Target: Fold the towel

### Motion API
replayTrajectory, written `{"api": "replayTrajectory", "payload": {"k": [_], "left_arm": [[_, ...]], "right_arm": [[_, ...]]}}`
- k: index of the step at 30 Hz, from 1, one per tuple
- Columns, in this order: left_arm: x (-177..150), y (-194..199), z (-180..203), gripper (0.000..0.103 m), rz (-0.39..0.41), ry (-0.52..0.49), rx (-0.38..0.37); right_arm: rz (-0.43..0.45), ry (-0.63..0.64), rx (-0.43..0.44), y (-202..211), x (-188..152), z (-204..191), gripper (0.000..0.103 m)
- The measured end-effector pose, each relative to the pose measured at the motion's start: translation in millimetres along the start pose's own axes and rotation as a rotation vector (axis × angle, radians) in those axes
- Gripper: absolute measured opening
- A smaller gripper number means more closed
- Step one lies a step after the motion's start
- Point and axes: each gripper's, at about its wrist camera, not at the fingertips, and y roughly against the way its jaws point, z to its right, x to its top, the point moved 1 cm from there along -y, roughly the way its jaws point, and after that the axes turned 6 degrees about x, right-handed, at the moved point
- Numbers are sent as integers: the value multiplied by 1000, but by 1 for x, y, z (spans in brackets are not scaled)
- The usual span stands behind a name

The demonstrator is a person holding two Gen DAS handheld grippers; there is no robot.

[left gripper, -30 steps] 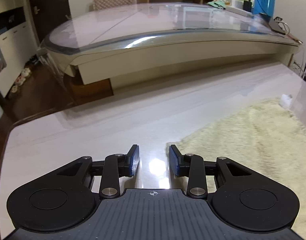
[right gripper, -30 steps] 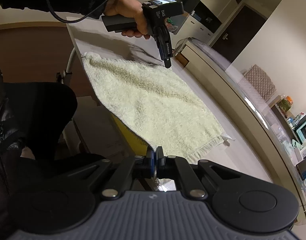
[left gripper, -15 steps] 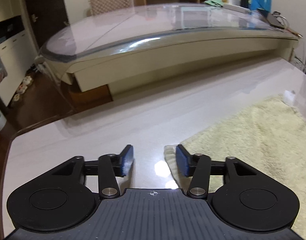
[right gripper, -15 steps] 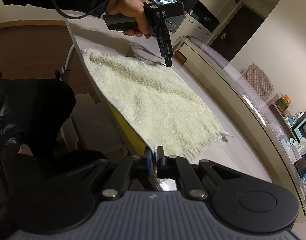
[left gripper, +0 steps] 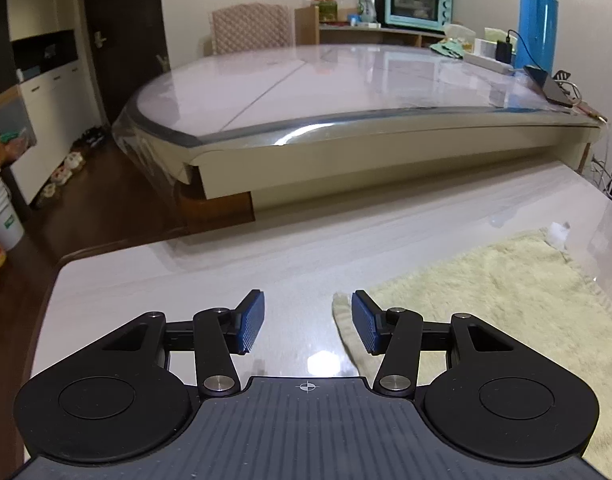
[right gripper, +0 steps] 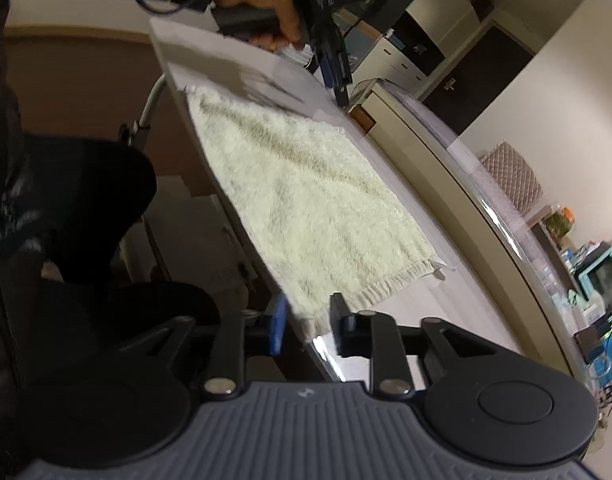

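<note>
While the towel [right gripper: 306,208] lies flat on the tabletop [left gripper: 266,272], right gripper [right gripper: 306,322] jaws are opening, the near corner between them, unpinched. Left gripper [left gripper: 308,320] jaws stand apart, towel edge just inside the right jaw. Likely one fold just released; next needs a fresh edge grasp.

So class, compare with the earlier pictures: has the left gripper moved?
Yes. In the right wrist view the left gripper has lifted off the towel corner, toward the far table.
</note>
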Motion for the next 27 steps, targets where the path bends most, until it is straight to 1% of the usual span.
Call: {"api": "replayTrajectory", "payload": {"k": [3, 5, 6, 9, 10, 11, 15, 16, 17, 18, 19, 23, 27], "left_arm": [[-6, 12, 1, 53, 5, 11, 4], [-10, 17, 1, 53, 3, 26, 2], [-12, 19, 1, 53, 2, 31, 3], [-16, 24, 0, 53, -3, 40, 8], [-17, 25, 0, 53, -5, 42, 7], [-18, 26, 0, 53, -8, 45, 6], [-18, 31, 2, 54, -8, 47, 16], [-18, 31, 2, 54, -8, 49, 17], [-18, 32, 3, 54, -6, 50, 17], [-18, 33, 3, 54, -4, 50, 18], [-19, 35, 5, 54, -3, 47, 18], [-20, 41, 12, 55, 1, 19, 15], [-28, 46, 28, 55, -5, -106, 38]], "right_arm": [[-14, 66, -11, -4, -5, -8, 30], [-17, 103, -18, -7, -8, -13, 38], [-14, 146, -41, -8, -9, -17, 39], [-3, 196, -58, -12, -12, -21, 38], [-2, 196, -53, -13, -13, -21, 36], [2, 202, -55, -15, -14, -21, 32], [10, 211, -57, -16, -16, -20, 25], [12, 212, -57, -16, -16, -20, 21], [13, 212, -58, -16, -16, -20, 13], [15, 213, -59, -15, -16, -20, 12], [17, 209, -57, -14, -16, -19, 8], [31, 184, -60, -6, -14, -15, 7], [47, 215, -91, 6, -7, -5, 6]]}}
